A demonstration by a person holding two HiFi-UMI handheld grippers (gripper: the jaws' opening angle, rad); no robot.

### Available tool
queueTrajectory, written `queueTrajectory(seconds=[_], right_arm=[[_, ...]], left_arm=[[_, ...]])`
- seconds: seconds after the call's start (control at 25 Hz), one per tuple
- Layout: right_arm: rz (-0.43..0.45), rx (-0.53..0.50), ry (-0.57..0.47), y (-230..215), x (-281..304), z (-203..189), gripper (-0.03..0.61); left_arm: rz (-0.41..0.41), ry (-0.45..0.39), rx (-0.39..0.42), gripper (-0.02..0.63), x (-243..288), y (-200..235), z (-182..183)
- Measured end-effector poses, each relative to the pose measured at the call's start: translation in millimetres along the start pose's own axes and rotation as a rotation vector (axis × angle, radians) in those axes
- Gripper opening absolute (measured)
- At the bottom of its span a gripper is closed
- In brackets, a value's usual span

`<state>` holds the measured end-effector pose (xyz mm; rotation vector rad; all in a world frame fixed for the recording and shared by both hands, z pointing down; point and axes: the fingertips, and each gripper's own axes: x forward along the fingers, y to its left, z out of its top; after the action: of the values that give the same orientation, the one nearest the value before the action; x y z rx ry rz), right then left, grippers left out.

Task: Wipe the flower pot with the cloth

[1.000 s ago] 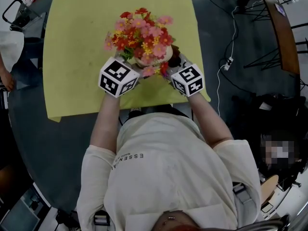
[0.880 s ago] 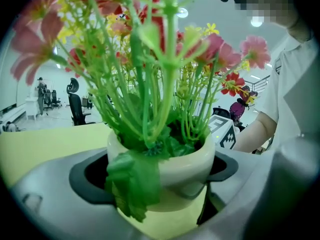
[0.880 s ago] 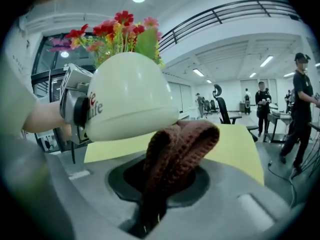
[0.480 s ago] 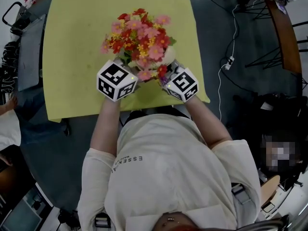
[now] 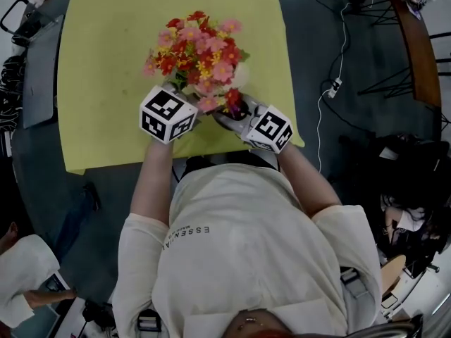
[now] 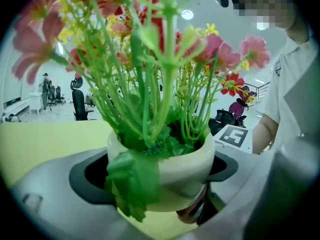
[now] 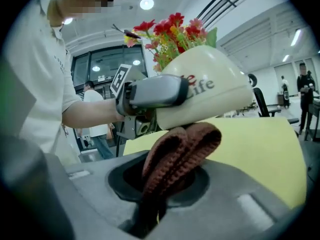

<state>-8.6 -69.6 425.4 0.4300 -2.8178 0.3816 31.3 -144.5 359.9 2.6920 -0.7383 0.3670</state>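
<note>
A cream flower pot (image 6: 170, 176) (image 7: 210, 84) full of red, pink and yellow artificial flowers (image 5: 197, 48) is lifted off the yellow tabletop (image 5: 113, 69) and tilted. My left gripper (image 6: 162, 191) is shut on the pot, one jaw on each side of its rim. My right gripper (image 7: 167, 184) is shut on a folded brown knitted cloth (image 7: 180, 151), whose top presses against the pot's underside. In the head view the pot (image 5: 238, 77) is mostly hidden under the flowers, with both marker cubes just in front of it.
The yellow table's front edge (image 5: 176, 157) runs just ahead of the person's body. A dark laptop-like slab (image 5: 39, 69) lies off the table's left side. Cables (image 5: 331, 83) trail on the grey floor at right, and a bystander's sleeve (image 5: 28, 287) shows at bottom left.
Both grippers, the pot and the flowers have shifted slightly left and farther from the body. The right gripper with the cloth has swung lower under the pot.
</note>
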Motion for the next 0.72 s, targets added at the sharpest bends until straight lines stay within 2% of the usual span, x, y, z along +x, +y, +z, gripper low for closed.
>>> queueTrajectory(seconds=[0.08, 0.28, 0.4, 0.56, 0.72], right_arm=[[-0.069, 0.036, 0.024, -15.7, -9.0, -12.8, 0.048], [-0.342, 0.169, 0.083, -83.3, -50.0, -33.5, 0.049], [-0.454, 0.216, 0.077, -106.8, -70.2, -38.1, 0.048], [-0.495, 0.26, 0.036, -118.2, -74.8, -38.0, 0.048], [-0.472, 0.284, 0.05, -116.9, -61.2, -47.7, 0.049]], left_arm=[[0.003, 0.01, 0.015, 0.558, -0.3, 1.6, -8.0], [-0.005, 0.044, 0.07, 0.558, 3.7, 7.9, -28.4], [-0.018, 0.083, 0.111, 0.558, 10.8, 6.1, -60.8], [-0.051, 0.141, 0.192, 0.558, 27.8, 0.2, -108.8], [-0.091, 0.188, 0.221, 0.558, 40.6, -5.4, -144.8]])
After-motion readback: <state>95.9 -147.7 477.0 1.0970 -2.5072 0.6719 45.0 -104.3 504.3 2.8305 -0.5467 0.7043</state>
